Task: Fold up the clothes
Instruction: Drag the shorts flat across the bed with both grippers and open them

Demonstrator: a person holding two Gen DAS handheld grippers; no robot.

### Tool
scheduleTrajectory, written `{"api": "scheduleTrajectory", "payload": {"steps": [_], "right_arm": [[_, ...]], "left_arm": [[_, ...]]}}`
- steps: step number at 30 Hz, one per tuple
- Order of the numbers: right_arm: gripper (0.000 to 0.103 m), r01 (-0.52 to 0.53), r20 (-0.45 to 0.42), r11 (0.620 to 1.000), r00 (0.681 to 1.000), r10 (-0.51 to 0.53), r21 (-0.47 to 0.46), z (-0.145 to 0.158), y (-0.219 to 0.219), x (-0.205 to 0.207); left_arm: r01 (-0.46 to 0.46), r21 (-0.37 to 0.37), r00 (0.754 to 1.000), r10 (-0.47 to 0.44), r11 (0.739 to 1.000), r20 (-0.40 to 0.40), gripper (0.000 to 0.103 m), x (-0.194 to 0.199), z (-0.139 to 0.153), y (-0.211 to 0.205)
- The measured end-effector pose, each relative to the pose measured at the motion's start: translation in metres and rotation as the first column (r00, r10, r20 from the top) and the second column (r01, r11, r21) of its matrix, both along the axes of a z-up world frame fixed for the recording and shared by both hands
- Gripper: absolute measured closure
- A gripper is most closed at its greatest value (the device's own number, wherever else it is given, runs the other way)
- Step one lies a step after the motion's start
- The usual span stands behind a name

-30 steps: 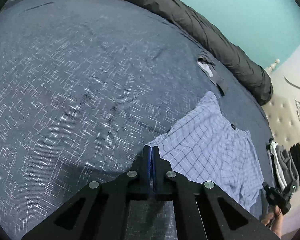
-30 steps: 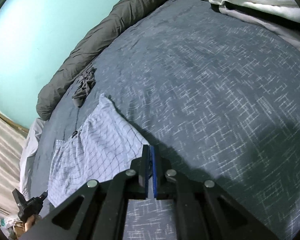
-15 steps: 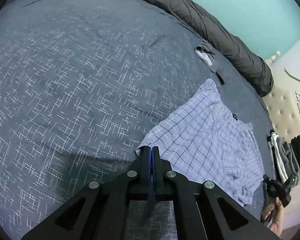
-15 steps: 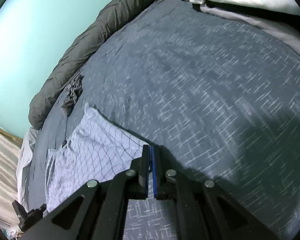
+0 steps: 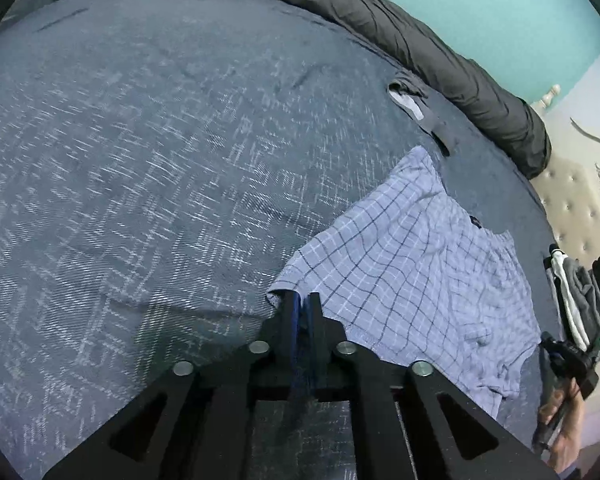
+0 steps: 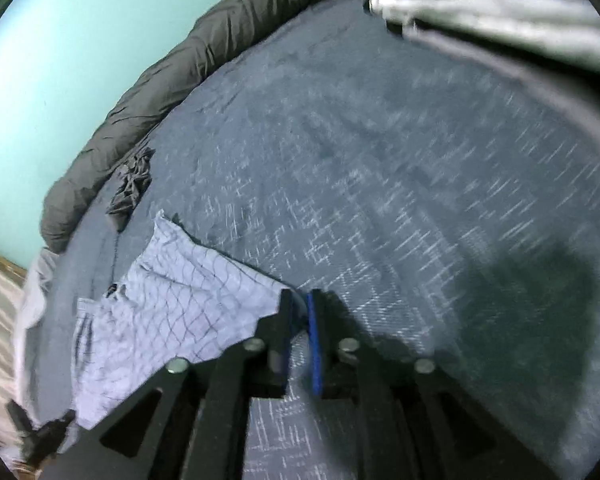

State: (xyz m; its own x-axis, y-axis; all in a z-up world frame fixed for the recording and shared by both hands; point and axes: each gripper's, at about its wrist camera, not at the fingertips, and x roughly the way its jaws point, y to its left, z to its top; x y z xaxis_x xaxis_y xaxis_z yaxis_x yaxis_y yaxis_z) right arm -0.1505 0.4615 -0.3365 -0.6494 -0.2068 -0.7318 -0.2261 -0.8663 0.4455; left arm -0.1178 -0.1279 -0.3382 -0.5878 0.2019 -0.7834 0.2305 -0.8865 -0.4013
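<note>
Dark blue bedding (image 5: 148, 184) flecked with white covers a bed against a teal wall (image 5: 480, 4). Pale checked shorts (image 5: 416, 280) lie spread on the bedding's right side. Left gripper (image 5: 301, 312) has its jaws almost together, with a narrow gap, pinching the near left corner of the shorts. Right gripper (image 6: 300, 320), in a blurred view, has its jaws slightly apart at another corner of the shorts (image 6: 172, 312); cloth sits between them, but I cannot tell whether it is held. A long grey rolled blanket (image 5: 440, 76) lines the far edge.
</note>
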Motion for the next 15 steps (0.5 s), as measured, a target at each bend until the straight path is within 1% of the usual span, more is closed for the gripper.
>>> {"api": "scheduleTrajectory", "payload": {"steps": [1, 2, 3, 4, 5, 7, 9, 11, 13, 15], "right_arm": [[0.083, 0.006, -0.022, 1.0, 1.0, -0.005, 0.012, 0.007, -0.001, 0.006], [0.075, 0.004, -0.041, 1.0, 0.999, -0.004, 0.012, 0.013, -0.002, 0.012], [0.072, -0.007, -0.056, 1.0, 0.998, 0.007, -0.003, 0.017, -0.005, 0.016], [0.072, -0.036, -0.07, 0.999, 0.997, 0.034, -0.029, 0.02, -0.011, 0.021], [0.072, -0.088, -0.081, 0.994, 0.993, 0.083, -0.067, 0.022, -0.021, 0.024], [0.072, -0.2, -0.082, 0.973, 0.978, 0.191, -0.115, 0.023, -0.044, 0.029], [0.072, -0.307, -0.082, 0.94, 0.951, 0.298, -0.151, 0.021, -0.072, 0.036], [0.072, -0.369, -0.066, 0.913, 0.929, 0.364, -0.173, 0.015, -0.092, 0.04], [0.072, -0.429, -0.045, 0.882, 0.902, 0.429, -0.196, 0.007, -0.114, 0.045], [0.072, -0.48, -0.027, 0.85, 0.874, 0.486, -0.215, -0.001, -0.135, 0.049]], "left_arm": [[-0.008, -0.007, 1.0, 0.008, 1.0, -0.007, 0.079, 0.003, 0.003, -0.001], [-0.016, -0.013, 1.0, 0.016, 1.0, -0.015, 0.073, 0.007, 0.006, -0.001], [-0.025, -0.02, 0.999, 0.024, 0.999, -0.022, 0.073, 0.01, 0.009, -0.002], [-0.019, -0.015, 0.999, 0.019, 1.0, -0.026, 0.073, 0.014, 0.011, 0.001], [-0.006, -0.004, 1.0, 0.005, 1.0, -0.028, 0.073, 0.019, 0.012, 0.007], [0.021, 0.019, 0.999, -0.021, 1.0, -0.032, 0.073, 0.028, 0.015, 0.018], [0.048, 0.041, 0.998, -0.047, 0.998, -0.036, 0.073, 0.038, 0.018, 0.029], [0.075, 0.063, 0.996, -0.073, 0.995, -0.041, 0.073, 0.048, 0.02, 0.04], [0.134, 0.097, 0.991, -0.131, 0.986, -0.036, 0.073, 0.058, 0.02, 0.062], [0.205, 0.127, 0.979, -0.204, 0.97, -0.024, 0.073, 0.063, 0.016, 0.09]]}}
